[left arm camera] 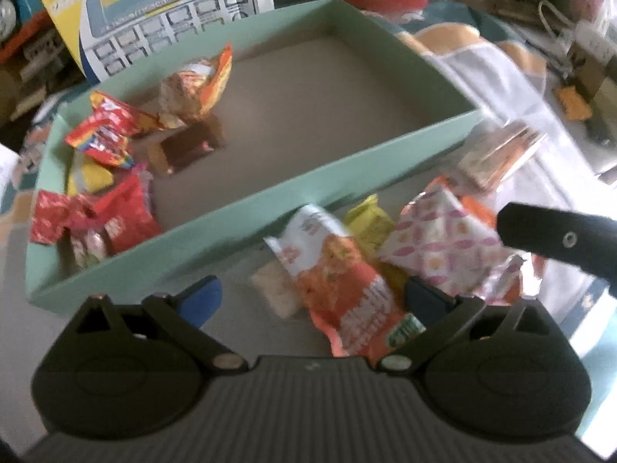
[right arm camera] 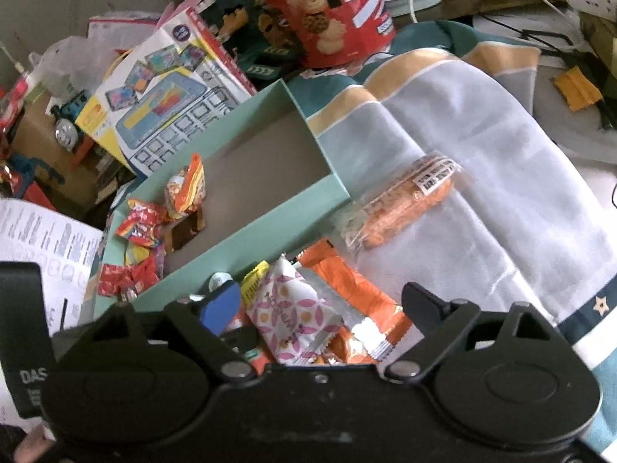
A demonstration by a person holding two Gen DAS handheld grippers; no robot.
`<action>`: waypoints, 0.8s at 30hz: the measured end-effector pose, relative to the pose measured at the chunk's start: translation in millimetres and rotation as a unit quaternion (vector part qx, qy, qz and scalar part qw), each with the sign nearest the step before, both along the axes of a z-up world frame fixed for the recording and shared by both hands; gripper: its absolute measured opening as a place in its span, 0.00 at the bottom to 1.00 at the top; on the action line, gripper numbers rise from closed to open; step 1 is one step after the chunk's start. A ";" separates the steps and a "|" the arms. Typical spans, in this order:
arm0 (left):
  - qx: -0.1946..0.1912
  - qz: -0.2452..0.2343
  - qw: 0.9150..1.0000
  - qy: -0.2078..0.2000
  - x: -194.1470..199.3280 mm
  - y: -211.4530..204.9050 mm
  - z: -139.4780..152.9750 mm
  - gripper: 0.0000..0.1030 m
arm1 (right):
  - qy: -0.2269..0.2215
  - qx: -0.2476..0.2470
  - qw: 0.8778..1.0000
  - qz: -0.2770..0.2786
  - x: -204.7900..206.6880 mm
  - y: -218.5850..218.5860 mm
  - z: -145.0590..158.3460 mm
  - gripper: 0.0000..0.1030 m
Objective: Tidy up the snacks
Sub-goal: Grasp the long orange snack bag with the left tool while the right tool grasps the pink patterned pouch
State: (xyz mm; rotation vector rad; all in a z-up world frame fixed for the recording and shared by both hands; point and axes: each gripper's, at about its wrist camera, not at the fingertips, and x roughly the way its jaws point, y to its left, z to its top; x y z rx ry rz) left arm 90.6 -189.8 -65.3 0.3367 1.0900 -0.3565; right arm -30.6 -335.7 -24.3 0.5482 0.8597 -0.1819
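A shallow mint-green box holds several snack packets at its left end, among them a red packet and an orange packet. Loose snacks lie outside its near wall: an orange-and-white packet, a pink-patterned white packet, an orange bar and a clear-wrapped orange biscuit pack. My left gripper is open over the orange-and-white packet. My right gripper is open over the pink-patterned packet. Both are empty.
A striped cloth covers the surface at right. A toy box with a tablet picture and a red biscuit tin stand behind the green box. Printed paper lies at left. Cables and clutter fill the back.
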 end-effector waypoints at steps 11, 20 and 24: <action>-0.002 0.029 1.000 0.008 20.1 57.2 -1.7 1.00 | 0.019 -0.050 0.995 0.090 29.9 41.2 -4.9 0.84; -0.010 0.056 0.998 0.019 26.4 96.9 -2.9 1.00 | 0.045 -0.085 0.981 0.169 47.3 73.3 -8.1 0.82; -0.030 0.066 0.997 0.037 21.0 104.0 -2.9 1.00 | 0.057 -0.086 0.976 0.191 51.1 85.1 -10.5 0.73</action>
